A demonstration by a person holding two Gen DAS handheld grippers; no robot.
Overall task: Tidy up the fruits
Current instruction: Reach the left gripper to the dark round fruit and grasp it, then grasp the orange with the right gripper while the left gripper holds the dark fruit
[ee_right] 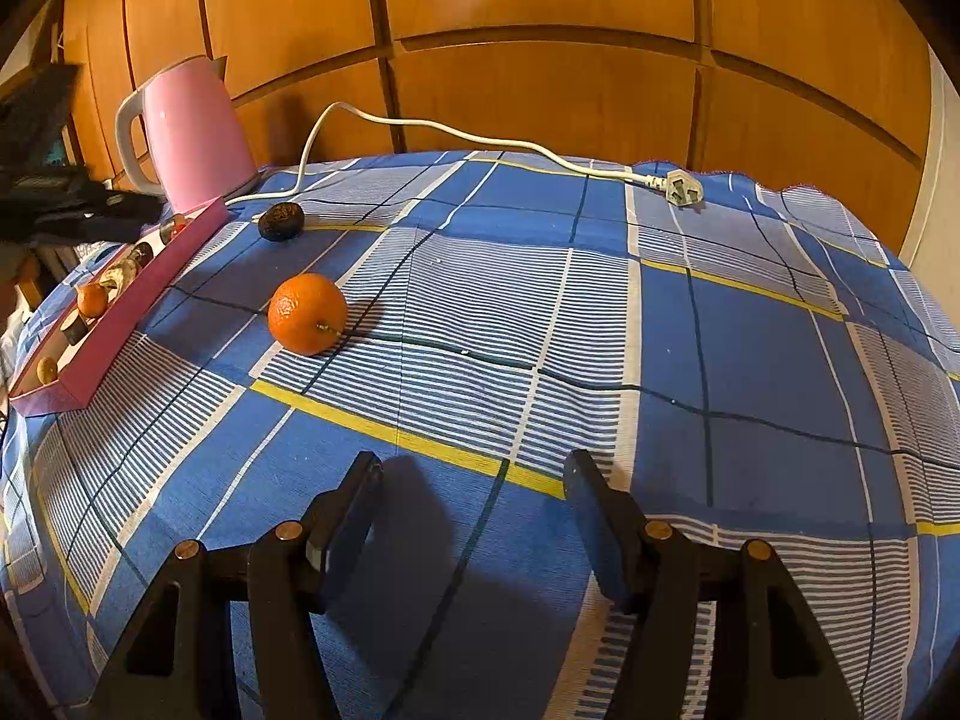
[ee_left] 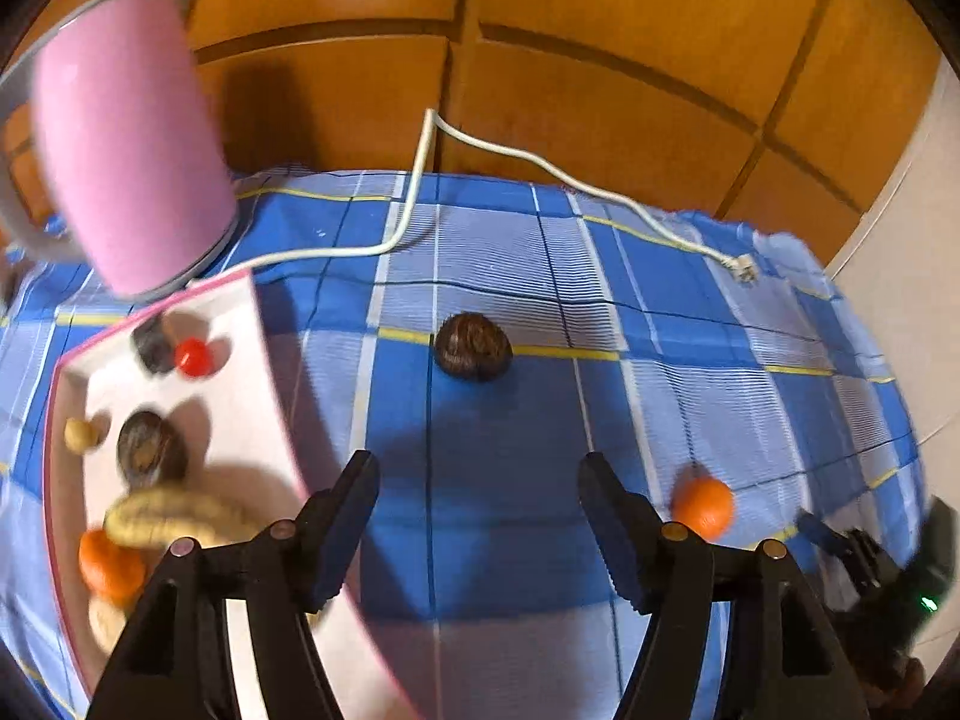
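My left claw (ee_left: 480, 468) hangs released, its black plastic fingers (ee_left: 354, 516) parted with nothing between them, above the desk (ee_left: 510, 540) and its blue, white and yellow checked cloth. My right claw (ee_right: 474, 468) is likewise released and empty over the same ribbed weave. No writing or brand can be read anywhere.

Just beside the left claw lies a shallow white tray (ee_left: 252, 372) with a pink rim, holding a speckled banana (ee_left: 174, 516), a tangerine (ee_left: 111, 564), a dark wrinkled round fruit (ee_left: 150, 444), a small red one (ee_left: 193, 356) and other pieces too blurred to tell. On the cloth ahead sits a dark brown, rough-skinned round fruit (ee_left: 473, 345); a dimpled orange (ee_left: 702, 507) lies loose to the right, well apart from the tray.

Behind the tray stands a smooth pink kettle (ee_left: 132, 138), its white cord (ee_left: 540, 162) trailing to a three-pin plug (ee_right: 681, 186). Glossy wooden panels (ee_right: 540, 18) close the background.
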